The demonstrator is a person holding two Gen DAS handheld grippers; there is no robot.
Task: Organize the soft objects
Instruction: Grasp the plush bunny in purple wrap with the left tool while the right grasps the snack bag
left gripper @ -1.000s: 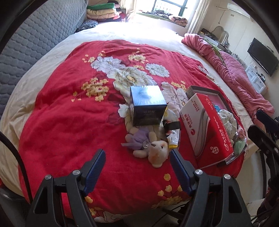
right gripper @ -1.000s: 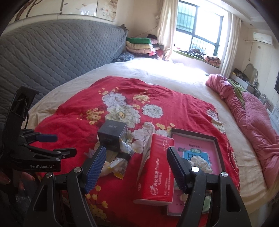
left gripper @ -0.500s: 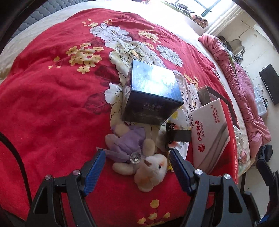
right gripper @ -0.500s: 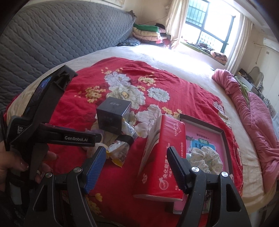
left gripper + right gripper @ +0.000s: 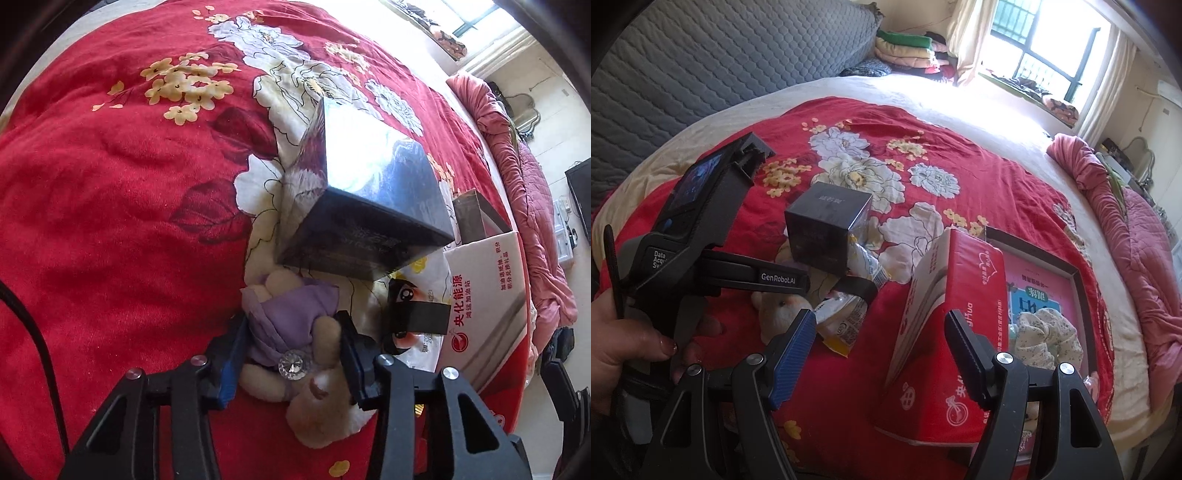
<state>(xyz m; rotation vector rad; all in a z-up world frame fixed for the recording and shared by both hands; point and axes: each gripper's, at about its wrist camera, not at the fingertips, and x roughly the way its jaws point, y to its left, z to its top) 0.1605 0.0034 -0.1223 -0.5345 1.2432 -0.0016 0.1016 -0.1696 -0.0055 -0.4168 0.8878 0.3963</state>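
Beige plush forms the toy bear, which wears a lilac cloth garment fastened with one faceted clear gem at the chest. It lies on its back on the red floral quilt, head toward the camera in the left wrist view, feet just below the dark glossy box.

The left gripper has just been closing; its two blue-padded fingers flank the bear's torso and press against the cloth on both sides, so the bear is gripped. The right gripper stands wide, with nothing between its jaws; it hovers above the quilt in front of the red tissue pack. A hand holds the left gripper's handle at the left edge of the right wrist view.

Count of items on the quilt:
- one plush bear;
- one dark cube-shaped box;
- one red tissue pack, standing on its side and leaning;
- one yellow-and-white snack packet with a black band across it, lying between the bear and the tissue pack;
- one shallow dark-rimmed tray holding a floral fabric scrunchie.

Clearances: the box touches or nearly touches the bear's feet. The packet lies just beside the bear's right-hand side in the left wrist view. The quilt to the left of the bear is open. The tray sits near the bed edge, behind the tissue pack.
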